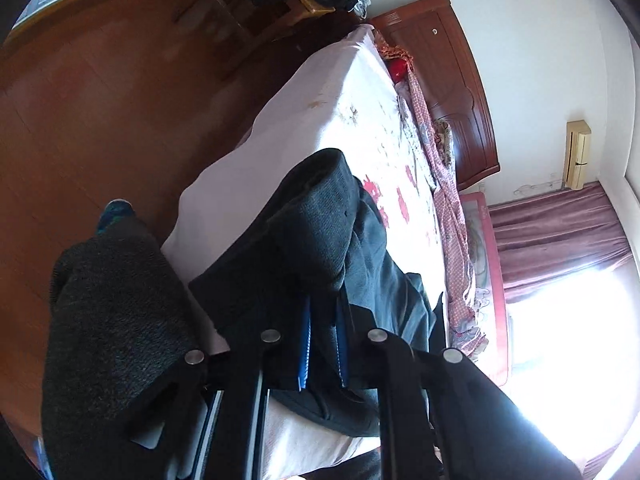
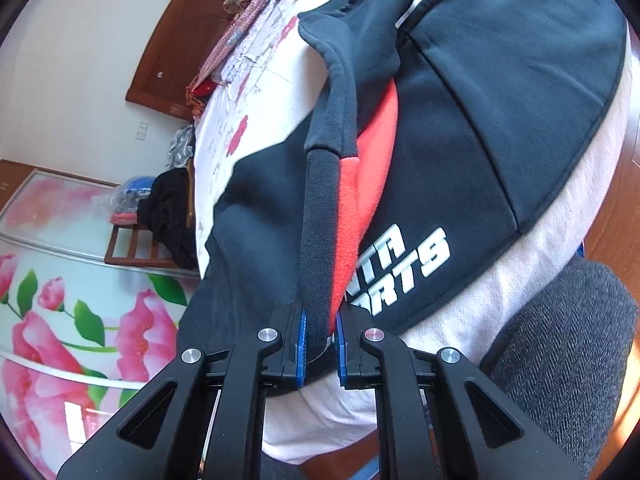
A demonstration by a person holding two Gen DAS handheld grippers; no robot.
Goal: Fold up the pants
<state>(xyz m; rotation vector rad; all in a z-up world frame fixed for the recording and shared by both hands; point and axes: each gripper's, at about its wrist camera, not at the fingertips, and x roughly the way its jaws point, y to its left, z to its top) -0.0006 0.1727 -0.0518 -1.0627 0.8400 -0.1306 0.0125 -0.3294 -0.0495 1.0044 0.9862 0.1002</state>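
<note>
Pants (image 2: 460,128), one pair, clamped between two tools: left tool (image 1: 322,344), right tool (image 2: 320,344).

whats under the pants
The pants lie on the bed's white floral sheet, seen all around them. Both the left gripper and right gripper pinch lifted folds. The sheet directly beneath is covered.

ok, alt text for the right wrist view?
The right tongs are shut on a ribbed edge of the dark pants, which have a red panel and white lettering and lie on a white floral bedsheet. Behind are a wooden headboard and a floral wardrobe door.
</note>
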